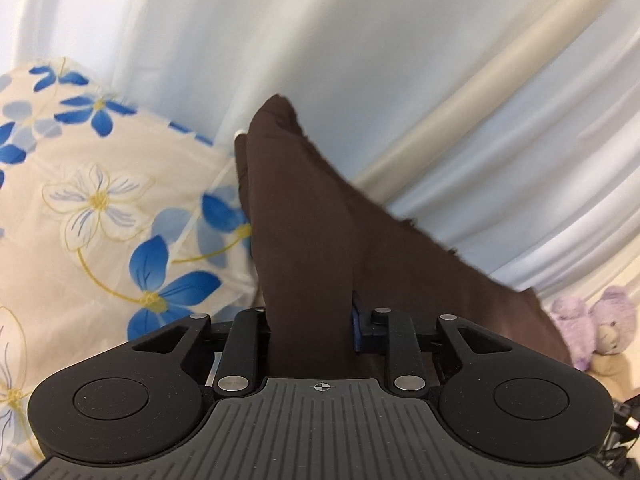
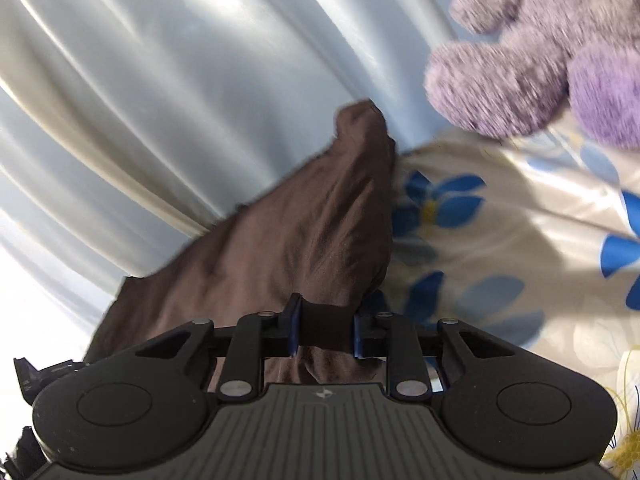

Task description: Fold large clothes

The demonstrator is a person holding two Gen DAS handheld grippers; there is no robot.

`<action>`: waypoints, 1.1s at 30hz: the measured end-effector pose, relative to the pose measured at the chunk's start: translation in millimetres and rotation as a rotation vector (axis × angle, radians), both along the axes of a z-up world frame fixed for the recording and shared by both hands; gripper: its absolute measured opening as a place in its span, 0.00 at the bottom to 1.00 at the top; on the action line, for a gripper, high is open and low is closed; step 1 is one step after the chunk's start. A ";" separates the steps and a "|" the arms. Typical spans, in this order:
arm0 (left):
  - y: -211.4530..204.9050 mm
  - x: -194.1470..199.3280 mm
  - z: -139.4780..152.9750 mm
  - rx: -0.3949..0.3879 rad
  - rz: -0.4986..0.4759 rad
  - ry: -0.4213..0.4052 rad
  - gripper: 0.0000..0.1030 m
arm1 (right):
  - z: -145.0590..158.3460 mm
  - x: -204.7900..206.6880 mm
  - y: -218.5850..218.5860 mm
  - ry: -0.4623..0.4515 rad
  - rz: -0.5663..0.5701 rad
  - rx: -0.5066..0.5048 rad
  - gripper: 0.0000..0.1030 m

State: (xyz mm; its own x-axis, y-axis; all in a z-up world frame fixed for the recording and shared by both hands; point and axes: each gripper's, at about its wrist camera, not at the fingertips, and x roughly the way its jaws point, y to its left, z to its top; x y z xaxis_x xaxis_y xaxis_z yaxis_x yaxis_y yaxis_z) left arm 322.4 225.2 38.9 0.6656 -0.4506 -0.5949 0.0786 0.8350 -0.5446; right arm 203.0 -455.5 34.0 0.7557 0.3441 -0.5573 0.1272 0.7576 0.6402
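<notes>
From the left wrist, the left gripper (image 1: 312, 320) is black plastic with ribbed grey on top and two round caps, one on each side. Its jaws are clamped on a brown cloth (image 1: 304, 216). The cloth is soft and dull, with no pattern. It stands up from the jaws in a long bunched fold, narrow at the top, and a wide flap slopes down to the right with a rough edge. One blue pad (image 1: 357, 326) shows on the right side of the cloth; the other is hidden. To the left lies a cream bedsheet (image 1: 52, 216), thin and a bit shiny, with printed flowers in blue and white on yellow stems. Behind is a pale curtain (image 1: 400, 40) with long smooth folds. Low on the right sits one fluffy purple bear (image 1: 592, 320), small in this view. From the right wrist, the right gripper (image 2: 325, 330) looks the same, black with a ribbed grey top and two round caps. Its two blue pads (image 2: 294, 326) press on the same brown cloth (image 2: 296, 232) from both sides, so it is grasping it. Here the cloth looks crinkled, rises to a rounded tip, and spreads down to the left. The bedsheet (image 2: 500, 208) is on the right with blue flowers. The one purple bear (image 2: 532, 48) is big, blurry and furry at the top right, resting on the sheet. The curtain (image 2: 140, 80) fills the left side with shiny folds.
</notes>
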 end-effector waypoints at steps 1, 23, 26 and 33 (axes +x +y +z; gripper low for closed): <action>2.8 -5.6 9.6 -0.025 -0.007 -0.004 0.25 | 11.6 -3.6 1.2 -0.022 0.014 -0.002 0.17; 3.6 -166.7 44.7 0.433 0.219 -0.107 0.59 | 60.1 -139.3 34.0 0.015 -0.112 -0.380 0.46; -49.3 -140.3 46.1 0.426 0.056 -0.177 0.60 | 70.3 -104.8 76.1 -0.102 0.012 -0.491 0.47; -201.7 -55.8 -9.8 0.448 -0.211 -0.225 0.61 | 19.9 27.2 220.1 -0.099 0.334 -0.541 0.02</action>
State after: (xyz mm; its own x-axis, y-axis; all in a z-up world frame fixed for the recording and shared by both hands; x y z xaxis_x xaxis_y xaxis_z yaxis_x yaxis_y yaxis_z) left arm 266.6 23.5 29.1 0.7212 -0.3232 -0.6127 0.3433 0.9350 -0.0892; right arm 230.2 -235.4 53.9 0.7130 0.2594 -0.6515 -0.2117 0.9653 0.1526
